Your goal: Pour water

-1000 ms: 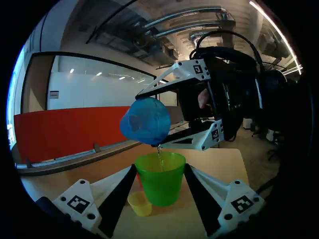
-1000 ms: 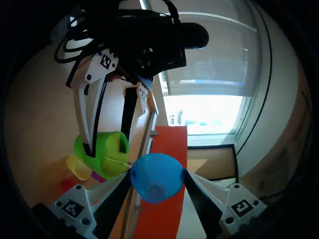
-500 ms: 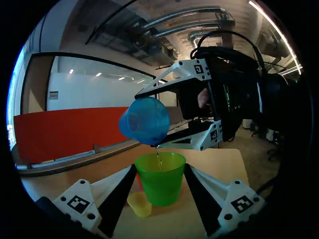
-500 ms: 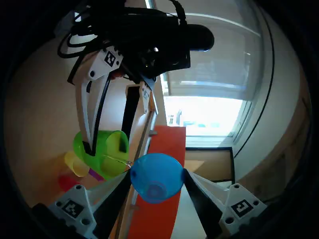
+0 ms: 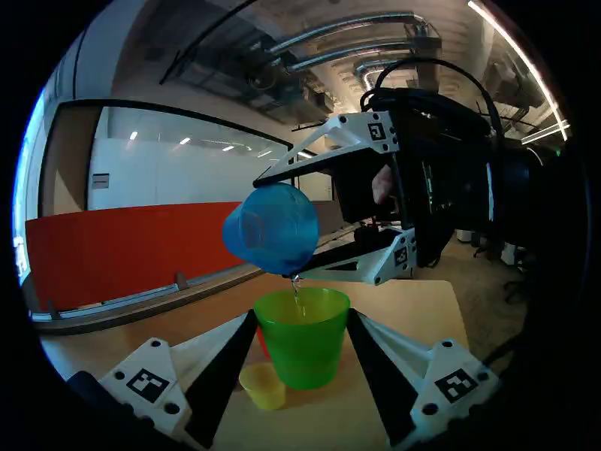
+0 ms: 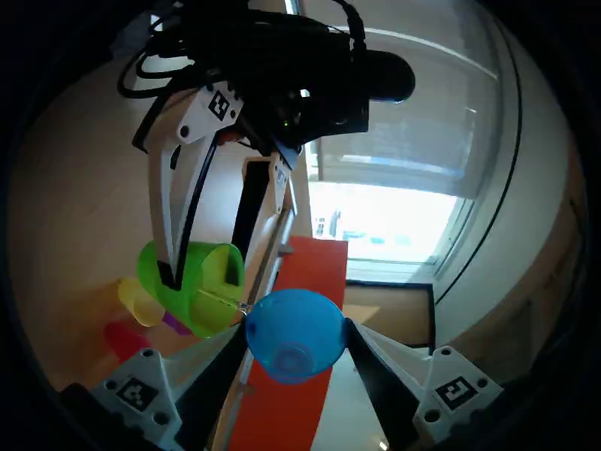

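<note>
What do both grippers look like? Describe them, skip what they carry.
The left gripper has two black tapered fingers on white angular bases, each bearing a square black-and-white marker. The right gripper is built alike; seen from the left gripper view, its white finger frames lead into a bulky black housing with looping black cables.

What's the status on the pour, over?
Right hand-held gripper shut on blue cup, tipped above green cup. Left hand-held gripper shut on green cup. Thin water stream landing inside. Nothing blocking.
</note>
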The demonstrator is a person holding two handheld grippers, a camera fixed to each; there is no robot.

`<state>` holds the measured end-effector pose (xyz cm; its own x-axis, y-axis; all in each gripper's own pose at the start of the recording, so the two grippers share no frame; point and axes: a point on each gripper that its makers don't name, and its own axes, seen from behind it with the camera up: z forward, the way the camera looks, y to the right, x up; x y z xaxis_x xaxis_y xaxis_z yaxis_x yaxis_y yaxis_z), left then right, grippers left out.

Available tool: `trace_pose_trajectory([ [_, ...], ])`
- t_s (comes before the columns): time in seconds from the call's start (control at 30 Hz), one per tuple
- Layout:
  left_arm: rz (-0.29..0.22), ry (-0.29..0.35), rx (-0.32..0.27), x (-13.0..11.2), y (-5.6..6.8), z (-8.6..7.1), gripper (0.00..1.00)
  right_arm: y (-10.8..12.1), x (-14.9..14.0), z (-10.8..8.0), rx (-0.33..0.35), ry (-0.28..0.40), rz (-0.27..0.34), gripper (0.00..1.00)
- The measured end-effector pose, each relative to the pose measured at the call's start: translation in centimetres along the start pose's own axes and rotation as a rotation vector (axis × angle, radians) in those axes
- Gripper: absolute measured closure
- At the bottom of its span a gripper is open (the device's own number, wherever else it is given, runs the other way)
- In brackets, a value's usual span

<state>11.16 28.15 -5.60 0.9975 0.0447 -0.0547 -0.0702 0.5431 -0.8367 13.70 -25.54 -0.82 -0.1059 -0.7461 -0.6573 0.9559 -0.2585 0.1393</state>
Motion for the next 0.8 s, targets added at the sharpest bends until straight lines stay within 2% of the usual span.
trace_pose_trajectory([
  [0.8,0.002,-0.004,0.0,-0.23,0.13,0.3,0.13,-0.58,0.54,-0.02,-0.009,0.001,-0.079,0.07],
])
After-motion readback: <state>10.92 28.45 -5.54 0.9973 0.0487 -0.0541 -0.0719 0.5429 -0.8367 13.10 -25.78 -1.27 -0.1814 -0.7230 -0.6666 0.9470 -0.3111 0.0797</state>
